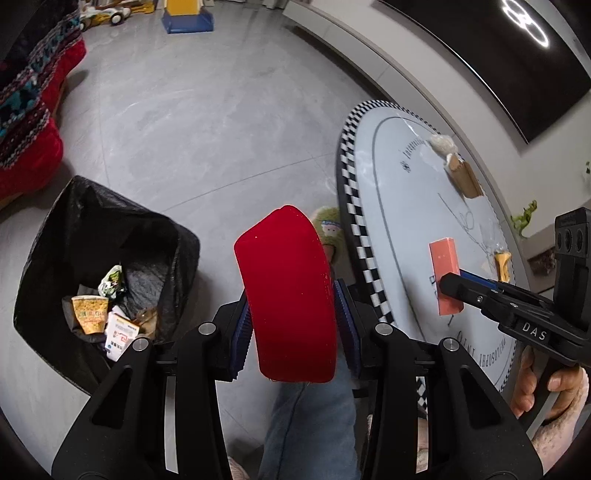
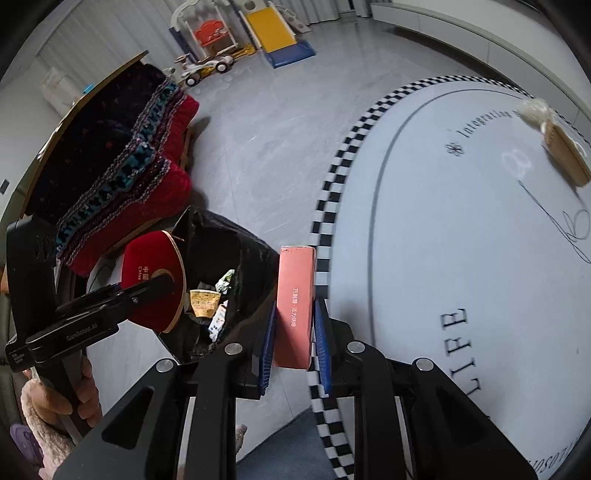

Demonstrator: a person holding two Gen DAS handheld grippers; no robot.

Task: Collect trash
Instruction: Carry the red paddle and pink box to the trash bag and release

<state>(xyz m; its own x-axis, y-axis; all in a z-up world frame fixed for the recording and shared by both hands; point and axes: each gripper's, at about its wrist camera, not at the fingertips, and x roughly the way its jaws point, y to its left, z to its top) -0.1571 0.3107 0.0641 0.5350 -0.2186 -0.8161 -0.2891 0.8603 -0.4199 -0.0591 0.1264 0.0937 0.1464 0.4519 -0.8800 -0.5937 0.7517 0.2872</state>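
Yellow slide [image 2: 271, 31], toy car [image 2: 205, 70], green dinosaur [image 1: 524, 218].

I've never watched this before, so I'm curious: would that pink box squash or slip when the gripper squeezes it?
Probably neither. The pink box keeps straight edges between the right gripper's ribbed pads, so it seems fairly stiff. It looks like thin card, likely light. Being tall and narrow, it might tip if stood on end.

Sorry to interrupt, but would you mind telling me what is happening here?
A person is clearing rubbish with a handheld claw in each hand. The left claw is shut on a red velvet case, held beside the black-lined bin, which already holds a paper cup and wrappers. The right claw grips a pink box at the edge of the round table, where a brown packet remains.
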